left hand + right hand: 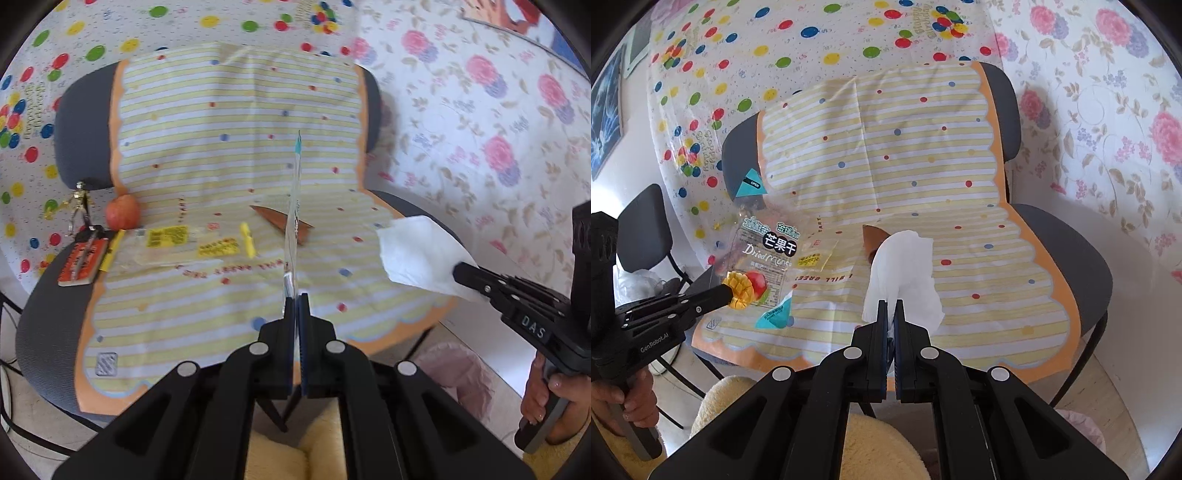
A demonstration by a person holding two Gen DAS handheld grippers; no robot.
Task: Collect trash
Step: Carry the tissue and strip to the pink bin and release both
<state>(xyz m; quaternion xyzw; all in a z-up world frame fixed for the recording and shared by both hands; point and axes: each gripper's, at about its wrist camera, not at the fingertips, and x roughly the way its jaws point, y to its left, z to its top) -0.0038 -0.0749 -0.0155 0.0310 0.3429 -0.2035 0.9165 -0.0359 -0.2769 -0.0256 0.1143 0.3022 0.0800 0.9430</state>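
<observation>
1. Left gripper is under my control with its jaws clamped on a clear dried mango wrapper; from the left wrist view the wrapper stands edge-on, held up above the chair.
2. From the right wrist view I see that same wrapper face-on, with its mango picture at the left gripper tip.
3. My right gripper is closed on a white tissue, which rises ahead of the jaws, off the seat.
4. Both pieces of trash are in the air over the striped cloth that covers the grey chair.
5. On the seat lie an apple, keys, an orange card, yellow-labelled packets and a brown triangular scrap.
6. A pink-lined bin sits below the chair's front right edge.
</observation>
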